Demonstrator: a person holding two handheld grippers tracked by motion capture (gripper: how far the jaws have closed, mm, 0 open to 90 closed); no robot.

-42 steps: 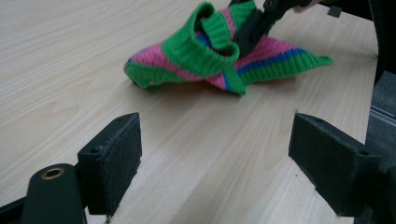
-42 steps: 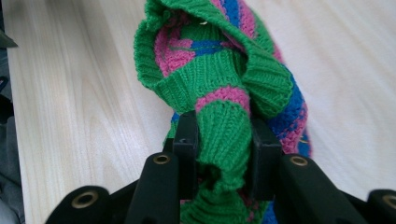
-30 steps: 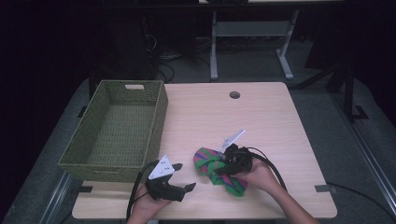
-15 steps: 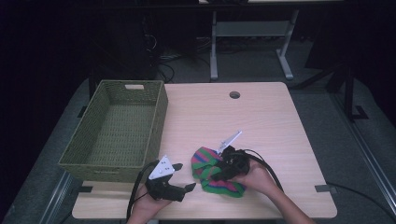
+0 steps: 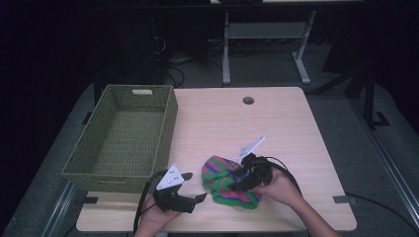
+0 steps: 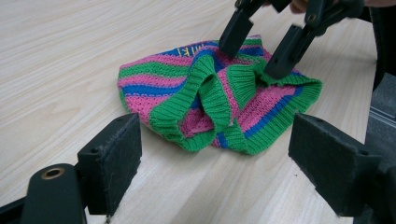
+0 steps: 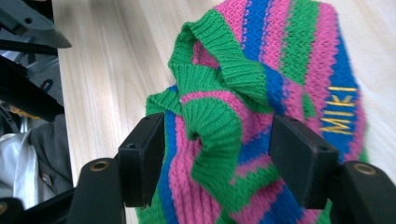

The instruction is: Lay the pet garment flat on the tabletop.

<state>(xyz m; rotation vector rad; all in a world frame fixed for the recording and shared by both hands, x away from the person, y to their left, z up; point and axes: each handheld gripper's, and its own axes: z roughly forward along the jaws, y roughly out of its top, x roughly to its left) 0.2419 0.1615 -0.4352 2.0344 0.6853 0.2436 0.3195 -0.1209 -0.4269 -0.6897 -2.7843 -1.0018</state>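
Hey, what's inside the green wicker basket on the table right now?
The green wicker basket looks empty: its woven floor shows bare in the high view. The near wall hides a strip of the floor just behind it. The striped knit hat lies outside, on the table.

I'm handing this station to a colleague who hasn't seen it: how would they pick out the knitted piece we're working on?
Start at the light wooden table, with the green woven basket at its left. Toward the near edge, between the left gripper and the right gripper, lies the knitted garment. It is the one soft thing there, striped pink, green and blue with yellow lettering.
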